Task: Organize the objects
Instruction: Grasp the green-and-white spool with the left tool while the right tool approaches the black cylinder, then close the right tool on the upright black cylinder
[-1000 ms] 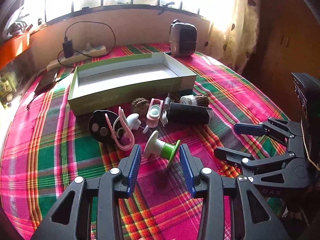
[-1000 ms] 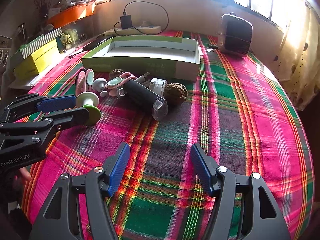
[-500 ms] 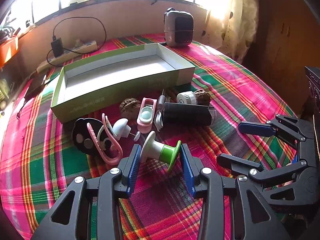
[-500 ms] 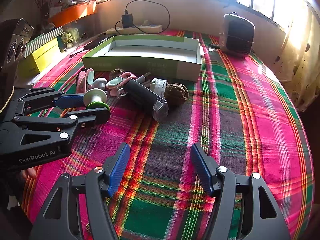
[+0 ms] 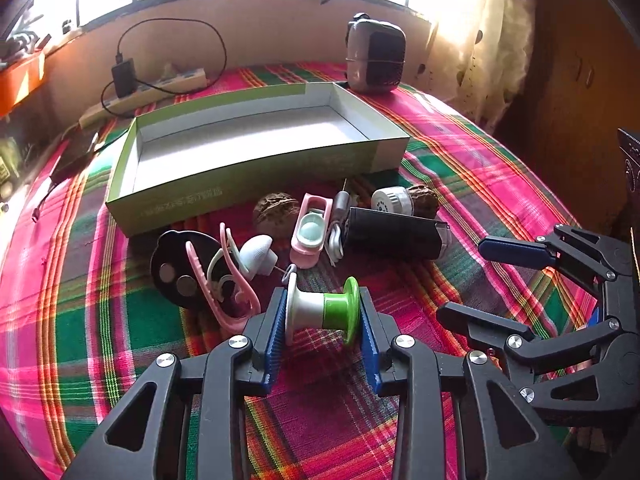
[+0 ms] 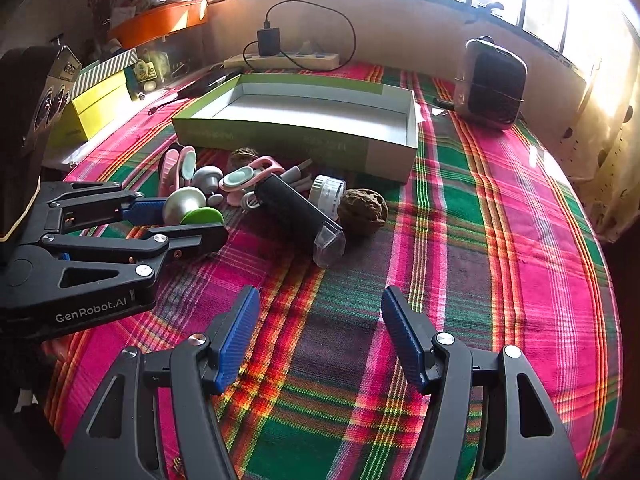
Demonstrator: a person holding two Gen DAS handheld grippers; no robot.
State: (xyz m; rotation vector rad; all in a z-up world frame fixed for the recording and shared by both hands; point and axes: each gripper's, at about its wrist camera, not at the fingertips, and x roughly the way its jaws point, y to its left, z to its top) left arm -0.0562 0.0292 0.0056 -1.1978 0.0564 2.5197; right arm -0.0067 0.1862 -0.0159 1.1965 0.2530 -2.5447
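Left wrist view: left gripper has just been closing, and its jaws now clamp the spool end to end, one blue pad flat on the white flange, the other on the green flange. Spool lies on its side on the plaid cloth, toward the desk's near edge, in front of the clutter. Pink clip sits just beside the left pad; risk of snagging it on the lift. The open box stands behind the pile, toward the far edge, empty.

Judgement: grip across the flanges looks square. Lift straight up first to clear the clip, then carry over the box's front wall and lower before release.

Right wrist view: right gripper has its jaws wide apart, nothing between them, over bare cloth at the near edge. It should stay clear of the left gripper's path. Spool is partly hidden here behind the left gripper's near finger.
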